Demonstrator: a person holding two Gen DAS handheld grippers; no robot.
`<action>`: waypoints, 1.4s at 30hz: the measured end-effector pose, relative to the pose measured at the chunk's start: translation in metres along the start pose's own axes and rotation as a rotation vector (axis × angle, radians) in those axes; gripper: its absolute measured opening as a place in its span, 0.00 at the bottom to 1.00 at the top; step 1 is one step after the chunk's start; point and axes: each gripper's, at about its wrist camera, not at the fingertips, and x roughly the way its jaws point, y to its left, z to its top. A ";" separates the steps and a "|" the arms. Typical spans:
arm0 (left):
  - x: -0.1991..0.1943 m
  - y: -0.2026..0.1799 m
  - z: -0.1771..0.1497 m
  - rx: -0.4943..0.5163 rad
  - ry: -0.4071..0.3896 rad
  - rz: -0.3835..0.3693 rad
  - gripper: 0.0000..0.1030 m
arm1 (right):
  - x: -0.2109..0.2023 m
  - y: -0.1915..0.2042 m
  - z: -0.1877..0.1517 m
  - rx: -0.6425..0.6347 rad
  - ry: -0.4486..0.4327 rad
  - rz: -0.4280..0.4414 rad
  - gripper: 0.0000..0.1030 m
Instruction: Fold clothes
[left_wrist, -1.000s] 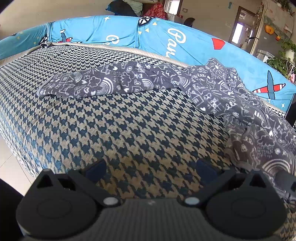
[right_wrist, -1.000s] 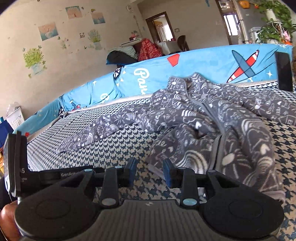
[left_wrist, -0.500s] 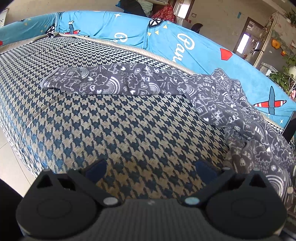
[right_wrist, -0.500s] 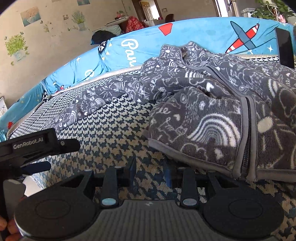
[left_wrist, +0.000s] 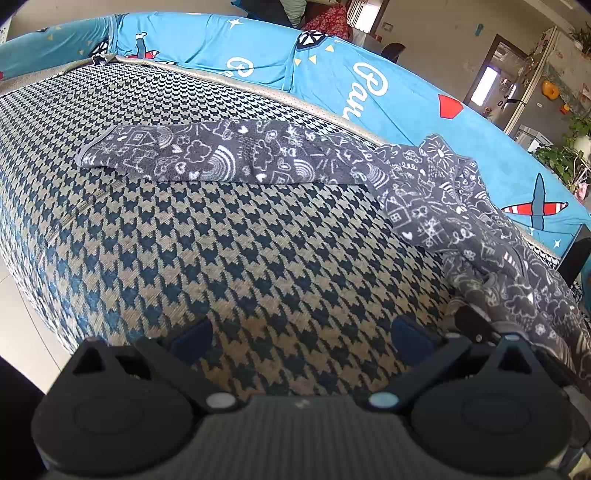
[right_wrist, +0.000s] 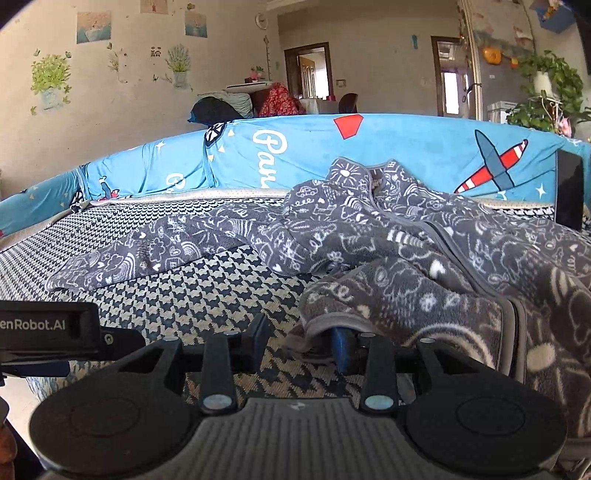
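Note:
A grey fleece jacket with white doodle print lies crumpled at the right of the houndstooth sofa seat. One sleeve stretches flat to the left. My left gripper hovers open over bare seat, short of the sleeve, with nothing between its fingers. In the right wrist view the jacket fills the right half. My right gripper is low at the jacket's front hem corner, fingers apart. The hem drapes over its right fingertip.
A blue cover with plane prints drapes the sofa back. A dark flat object stands against the back at the far right. Floor shows past the seat's left edge. The left gripper's body is close on the right gripper's left.
The right gripper has dropped low and moved in to the jacket's hem, which now lies over its right finger. The left gripper has moved forward over the seat, still open.

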 end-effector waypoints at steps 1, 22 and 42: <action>0.000 0.000 0.000 0.000 0.001 -0.001 1.00 | 0.003 0.002 0.001 -0.013 -0.001 -0.003 0.34; 0.001 0.001 0.003 0.021 -0.034 0.055 1.00 | 0.027 -0.002 0.012 -0.020 0.016 -0.017 0.09; -0.043 0.019 0.018 0.008 -0.292 0.247 1.00 | -0.073 0.039 -0.017 -0.126 0.070 0.495 0.13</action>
